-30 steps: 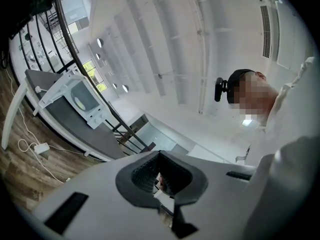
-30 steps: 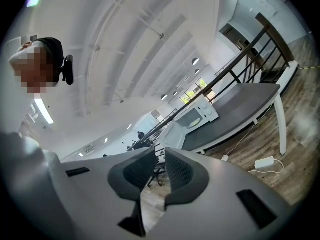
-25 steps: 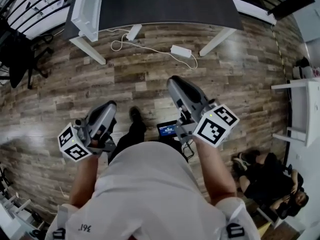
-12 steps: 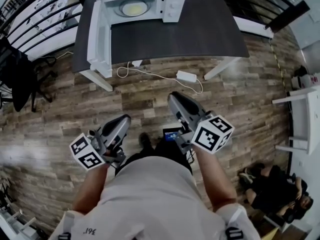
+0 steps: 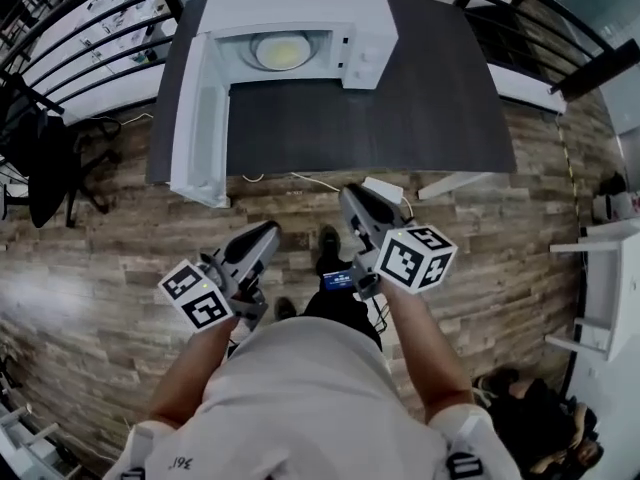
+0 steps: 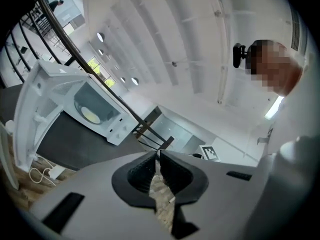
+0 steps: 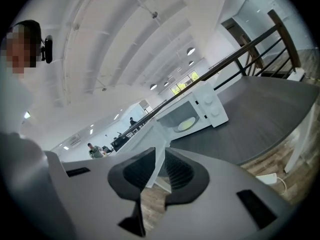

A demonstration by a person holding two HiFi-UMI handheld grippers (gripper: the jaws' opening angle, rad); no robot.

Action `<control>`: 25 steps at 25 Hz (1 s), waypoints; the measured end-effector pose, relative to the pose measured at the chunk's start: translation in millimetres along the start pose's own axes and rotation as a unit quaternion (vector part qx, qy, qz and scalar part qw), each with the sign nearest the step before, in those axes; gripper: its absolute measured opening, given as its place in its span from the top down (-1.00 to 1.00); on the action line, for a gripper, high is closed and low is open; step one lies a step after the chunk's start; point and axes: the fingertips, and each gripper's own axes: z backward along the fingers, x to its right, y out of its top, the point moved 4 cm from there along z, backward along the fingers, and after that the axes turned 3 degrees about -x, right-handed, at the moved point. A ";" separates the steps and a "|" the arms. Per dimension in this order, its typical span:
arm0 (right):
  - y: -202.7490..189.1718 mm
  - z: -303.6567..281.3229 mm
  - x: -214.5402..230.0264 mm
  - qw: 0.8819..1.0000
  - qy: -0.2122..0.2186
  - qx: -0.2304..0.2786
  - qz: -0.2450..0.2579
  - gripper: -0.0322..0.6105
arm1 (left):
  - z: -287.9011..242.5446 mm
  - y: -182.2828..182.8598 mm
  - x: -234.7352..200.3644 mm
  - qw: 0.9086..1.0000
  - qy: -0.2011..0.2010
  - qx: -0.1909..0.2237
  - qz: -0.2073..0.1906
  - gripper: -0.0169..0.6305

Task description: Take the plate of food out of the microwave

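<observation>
**Step in hand (my judgement):** I am on the approach to the microwave (image 5: pixel 300 8). Extraction has not begun.

**Layout, referenced to the microwave**
- The door (image 5: pixel 200 118) is swung fully open at the microwave's left side. It projects toward me over the dark surface (image 5: pixel 420 118).
- The plate (image 5: pixel 281 51) of food lies inside the microwave's cavity, untouched.

**Advised procedure**
1. Route my left tongs (image 5: pixel 268 234) to the right of the door's edge, never across it. A knock there could shift the microwave.
2. Open both tongs wide before they enter the cavity.
3. Take the plate rim at opposite sides, left and right, with the pads flat on the rim and clear of the food.
4. Lift only enough to free the plate, hold it level, and draw it straight out in front of the microwave.

**Tongs state**
- Left tongs are in front of the microwave and well apart from it, over the wood floor (image 5: pixel 100 248). The pads are closed tip to tip, with nothing between them, and they touch nothing.
- Right tongs (image 5: pixel 352 194) are in front of the microwave and somewhat nearer to it than the left pair. The pads stand a narrow gap apart. They are empty and touch nothing.
</observation>
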 end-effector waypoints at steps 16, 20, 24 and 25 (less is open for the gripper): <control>108.9 -183.9 135.4 0.991 0.040 -0.130 0.002 0.78 | -168.4 88.9 -160.2 0.987 0.148 0.047 0.034 0.90; 115.5 -210.6 144.7 0.989 0.038 -0.141 -0.006 0.79 | -184.5 96.0 -181.4 0.986 0.156 0.039 0.041 0.90; 117.4 -241.2 147.9 0.990 0.018 -0.139 -0.018 0.79 | -190.1 103.2 -208.6 0.985 0.162 0.030 0.051 0.90; 117.3 -249.7 148.5 0.990 0.011 -0.137 -0.022 0.79 | -190.2 103.4 -216.3 0.984 0.165 0.027 0.055 0.90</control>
